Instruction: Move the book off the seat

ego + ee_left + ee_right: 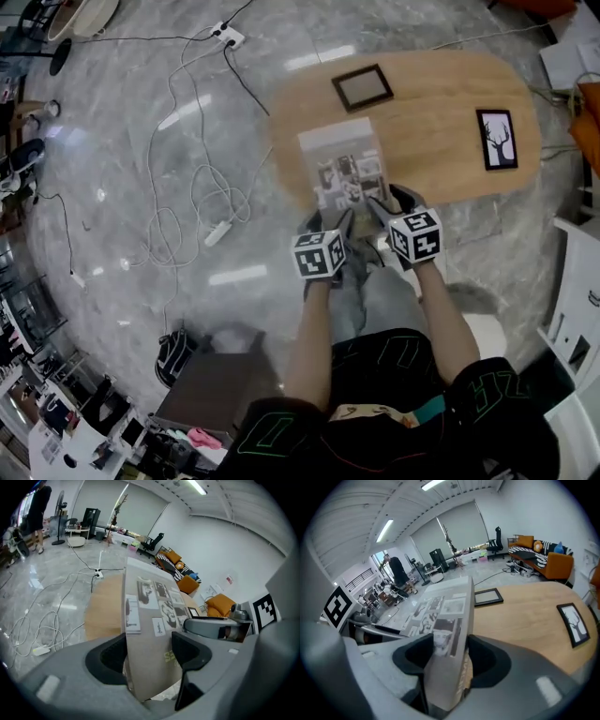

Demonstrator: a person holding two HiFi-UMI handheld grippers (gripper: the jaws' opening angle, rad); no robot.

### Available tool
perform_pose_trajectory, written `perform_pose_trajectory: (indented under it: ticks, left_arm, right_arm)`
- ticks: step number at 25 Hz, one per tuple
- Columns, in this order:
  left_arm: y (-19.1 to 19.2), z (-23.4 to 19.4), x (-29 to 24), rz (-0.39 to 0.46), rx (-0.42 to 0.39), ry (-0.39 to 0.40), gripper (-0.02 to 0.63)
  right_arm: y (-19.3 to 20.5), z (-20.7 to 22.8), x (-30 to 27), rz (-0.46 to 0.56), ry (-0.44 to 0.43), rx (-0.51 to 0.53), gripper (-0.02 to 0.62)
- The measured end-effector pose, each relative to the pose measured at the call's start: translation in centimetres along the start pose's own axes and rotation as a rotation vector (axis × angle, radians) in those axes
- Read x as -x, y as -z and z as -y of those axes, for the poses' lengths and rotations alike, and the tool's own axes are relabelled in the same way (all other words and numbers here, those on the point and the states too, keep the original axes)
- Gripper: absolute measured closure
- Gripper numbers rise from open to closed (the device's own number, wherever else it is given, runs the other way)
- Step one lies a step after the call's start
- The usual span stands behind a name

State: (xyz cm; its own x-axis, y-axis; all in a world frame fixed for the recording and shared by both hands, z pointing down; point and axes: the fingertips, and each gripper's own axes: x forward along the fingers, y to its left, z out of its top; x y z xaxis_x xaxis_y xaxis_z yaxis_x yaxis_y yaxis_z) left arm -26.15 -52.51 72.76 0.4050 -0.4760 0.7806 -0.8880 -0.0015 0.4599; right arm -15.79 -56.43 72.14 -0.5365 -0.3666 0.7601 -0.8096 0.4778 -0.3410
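Head view showed the thick grey book with black-and-white photos on its cover [341, 167] held over the near edge of the oval pale-wood table [441, 103], with the left gripper [335, 223] and right gripper [382, 206] side by side at its near end. Both gripper views had the jaws clamped on the book, one pad either side of it. Couldn't really tell if its far end was touching the tabletop.
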Motion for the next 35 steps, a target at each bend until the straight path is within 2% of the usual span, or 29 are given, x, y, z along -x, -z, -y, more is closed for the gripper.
perform_pose_trajectory:
  ticks: [5, 13, 15, 20, 22, 26, 29, 30, 32, 34, 35]
  left_arm:
    - [1.5, -3.4, -4.4, -0.067, 0.04, 0.004, 0.296]
    - [1.7, -7.0, -9.2, -0.115, 0.093, 0.02, 0.296]
    - [2.2, -7.4, -9.9, -0.134, 0.087, 0.02, 0.296]
    - [3.0, -7.8, -11.3, -0.152, 0.009, 0.038, 0.295]
    - [2.6, -8.1, -11.1, -0.125, 0.008, 0.031, 0.295]
    - [1.0, -8.9, -8.6, -0.039, 0.035, -0.025, 0.295]
    - [-1.6, -8.1, -6.0, 0.077, 0.086, 0.007, 0.298]
    - [-2.4, -7.2, -5.0, 0.116, 0.105, 0.042, 0.319]
    - [-4.4, -5.3, -2.7, 0.197, 0.125, 0.094, 0.425]
    - [-6.4, -3.8, -0.2, 0.277, 0.11, 0.094, 0.584]
    - [-7.3, -3.0, 1.2, 0.309, 0.092, 0.086, 0.595]
  right_arm:
    - [2.3, 1.6, -5.2, -0.074, -0.004, -0.046, 0.36]
    - [3.1, 3.5, -10.7, -0.144, 0.025, -0.047, 0.36]
    - [3.7, 3.7, -11.4, -0.168, 0.038, -0.04, 0.36]
    - [4.3, 4.4, -12.4, -0.199, 0.098, 0.013, 0.359]
    - [3.7, 4.5, -12.2, -0.183, 0.103, 0.007, 0.328]
    - [2.6, 4.0, -10.0, -0.151, 0.084, 0.01, 0.328]
    - [0.7, 2.7, -7.8, -0.076, 0.011, 0.005, 0.375]
    - [0.2, 2.0, -6.8, -0.048, -0.016, -0.002, 0.421]
    - [-0.9, 0.8, -4.8, -0.001, -0.05, -0.002, 0.506]
    - [-2.3, -0.4, -2.8, 0.047, -0.075, 0.002, 0.563]
    - [-3.1, -1.1, -1.7, 0.075, -0.091, -0.002, 0.584]
